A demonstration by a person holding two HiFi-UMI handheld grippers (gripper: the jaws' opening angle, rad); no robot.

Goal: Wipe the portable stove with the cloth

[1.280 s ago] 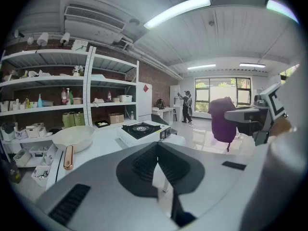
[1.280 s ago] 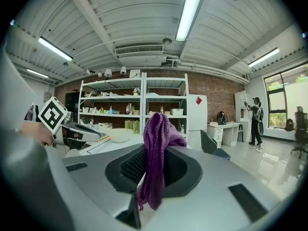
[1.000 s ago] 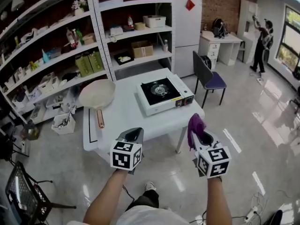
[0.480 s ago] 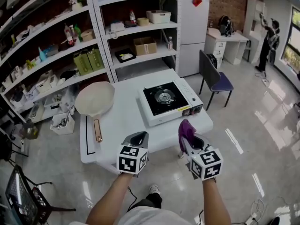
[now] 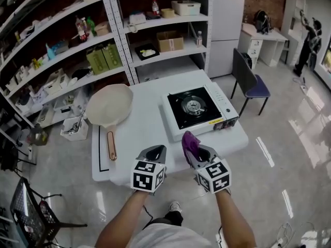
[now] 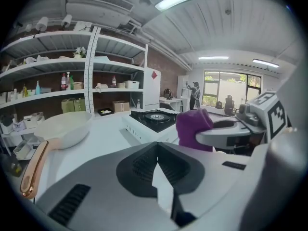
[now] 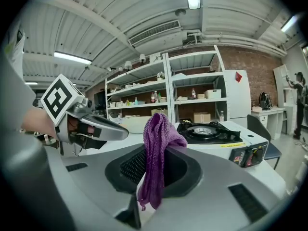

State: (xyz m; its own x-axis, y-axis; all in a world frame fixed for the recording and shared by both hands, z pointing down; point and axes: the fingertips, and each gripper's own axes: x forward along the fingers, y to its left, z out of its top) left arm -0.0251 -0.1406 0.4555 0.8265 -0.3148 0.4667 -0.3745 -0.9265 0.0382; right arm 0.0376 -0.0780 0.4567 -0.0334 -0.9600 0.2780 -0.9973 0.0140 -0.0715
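We are on the approach. Our right gripper (image 5: pixel 195 152) pinches the purple cloth (image 5: pixel 189 140) near the front edge of the table (image 5: pixel 138 138), short of the stove (image 5: pixel 199 107). Our left gripper (image 5: pixel 155 153) has its jaws together on nothing. Next we likely carry the cloth forward and press it onto the stove top.

My head view looks steeply down from high above the white worktop (image 5: pixel 142 130), with the portable stove (image 5: pixel 199 107) just right of centre. The left and right gripper views sit low behind my jaws, near the worktop's edge, both facing the stove and the shelves (image 6: pixel 53 64).
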